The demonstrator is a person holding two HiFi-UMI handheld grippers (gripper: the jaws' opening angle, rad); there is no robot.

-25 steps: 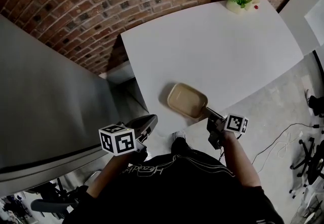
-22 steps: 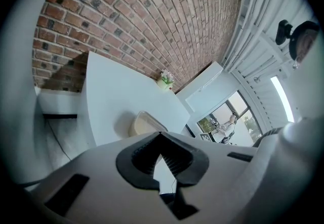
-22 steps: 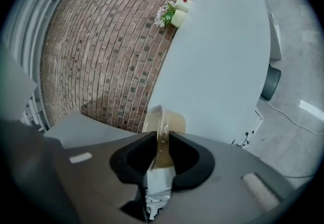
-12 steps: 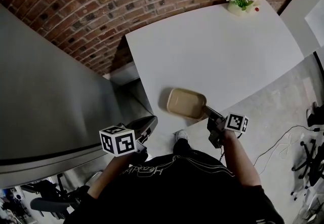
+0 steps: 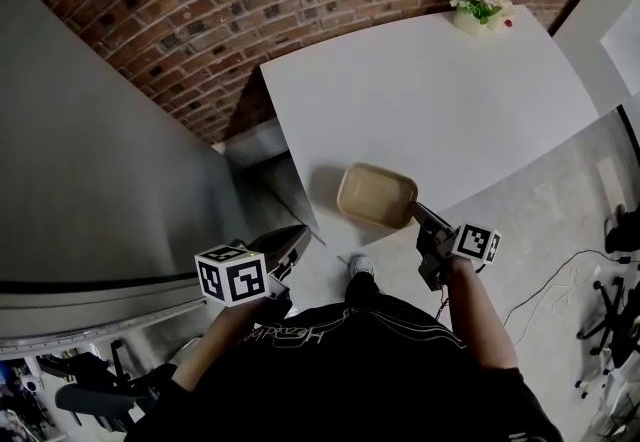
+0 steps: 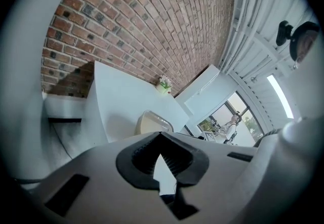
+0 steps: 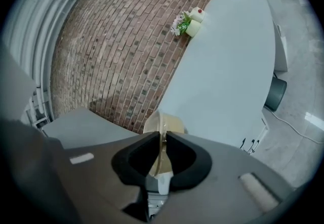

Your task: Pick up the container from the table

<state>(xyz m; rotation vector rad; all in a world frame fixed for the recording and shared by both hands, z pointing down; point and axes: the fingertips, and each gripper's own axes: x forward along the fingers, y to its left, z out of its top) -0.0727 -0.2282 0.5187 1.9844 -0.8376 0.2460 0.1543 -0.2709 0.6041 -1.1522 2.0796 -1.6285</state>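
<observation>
**While R gripper (image 5: 420,212) pinches its rim, container (image 5: 377,196) hangs at table (image 5: 430,100) edge**

Though the white table takes up most of the upper centre of the head view, w/ brick wall (image 5: 200,0) behind it and a flower pot (image 5: 472,2) at its upper-right corner, the work is all at its lower edge. That is where the container is: tan, shallow, a rounded rectangle, centre frame. I can't tell whether its base is clear of the tabletop.

Its long axis runs approx. left-right in the head view, dipping a little toward the right. The lower-right short end therefore faces the R gripper, and the container lies up and left of those jaws. The R hand is the nearer one and is already on it. The L gripper (image 5: 295,242) is well apart at lower left, off the table, and sees the container only ahead in its own view.

R jaws have just been closing and now stand narrow. In the R gripper view the container's thin rim runs edge-on between the pads, which press it from both sides. It's a corner grip, so I'd expect the far end to sag on a lift.

L jaws have their tips together w/ nothing between them.
</observation>
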